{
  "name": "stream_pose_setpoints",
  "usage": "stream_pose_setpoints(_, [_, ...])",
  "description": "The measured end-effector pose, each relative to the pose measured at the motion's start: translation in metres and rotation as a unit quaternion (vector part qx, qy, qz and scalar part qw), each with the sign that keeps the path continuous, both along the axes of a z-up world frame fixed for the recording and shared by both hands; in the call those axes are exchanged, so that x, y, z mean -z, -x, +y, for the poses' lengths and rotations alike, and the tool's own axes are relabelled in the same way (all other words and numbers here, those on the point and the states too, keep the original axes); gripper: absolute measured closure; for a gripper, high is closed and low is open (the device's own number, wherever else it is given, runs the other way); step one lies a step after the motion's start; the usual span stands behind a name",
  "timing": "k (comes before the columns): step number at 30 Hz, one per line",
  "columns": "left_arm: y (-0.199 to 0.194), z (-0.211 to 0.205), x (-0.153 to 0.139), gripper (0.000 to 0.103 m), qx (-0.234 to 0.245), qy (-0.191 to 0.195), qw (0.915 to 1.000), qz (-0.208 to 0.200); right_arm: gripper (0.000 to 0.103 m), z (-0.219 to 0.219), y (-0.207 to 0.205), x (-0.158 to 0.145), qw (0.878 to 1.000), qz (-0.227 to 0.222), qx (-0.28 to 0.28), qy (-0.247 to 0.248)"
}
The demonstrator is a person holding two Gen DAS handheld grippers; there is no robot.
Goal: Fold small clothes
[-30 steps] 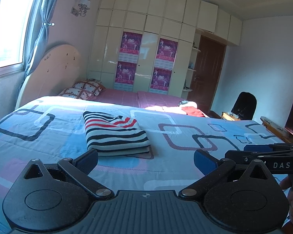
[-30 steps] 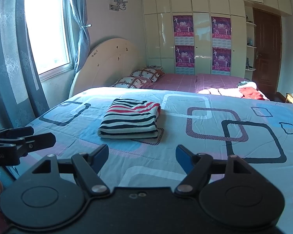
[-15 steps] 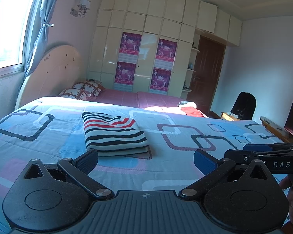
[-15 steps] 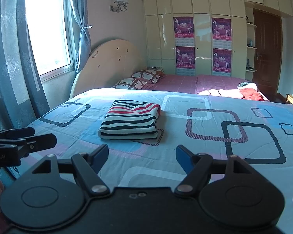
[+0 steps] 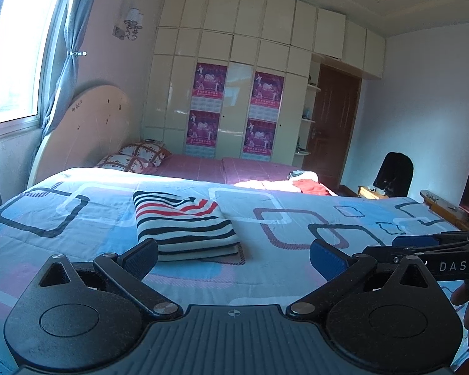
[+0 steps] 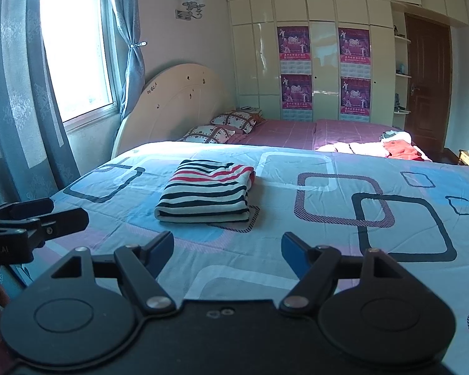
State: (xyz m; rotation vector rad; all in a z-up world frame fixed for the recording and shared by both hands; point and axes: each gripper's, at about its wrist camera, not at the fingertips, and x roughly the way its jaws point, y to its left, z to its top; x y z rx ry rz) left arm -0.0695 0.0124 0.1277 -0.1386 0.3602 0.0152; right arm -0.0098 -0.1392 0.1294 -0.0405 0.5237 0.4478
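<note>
A folded striped garment (image 5: 184, 225) (image 6: 206, 192), white with black and red bands, lies flat on the blue patterned bedspread (image 5: 297, 218) (image 6: 328, 187). My left gripper (image 5: 233, 257) hovers just short of its near edge, jaws open with nothing between them. My right gripper (image 6: 226, 250) also stands open and empty, a little nearer than the garment and to its right. Each gripper shows at the edge of the other's view: the right one (image 5: 437, 250) and the left one (image 6: 31, 218).
Loose clothes, white and red (image 5: 297, 184) (image 6: 387, 147), lie at the far right of the bed. Pillows (image 5: 137, 156) rest by the headboard. A chair (image 5: 394, 173) and a wooden bench (image 5: 444, 209) stand past the bed's right side. A curtained window (image 6: 75, 50) is on the left.
</note>
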Motion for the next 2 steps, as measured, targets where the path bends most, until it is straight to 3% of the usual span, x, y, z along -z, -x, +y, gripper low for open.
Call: stream_pose_setpoints(2, [-0.0005,-0.0006,-0.0005,0.000,0.003,0.006,1.0000,0.004,0.028,-0.0004,0.0001,-0.0003,1.000,0.000,0.000,-0.001])
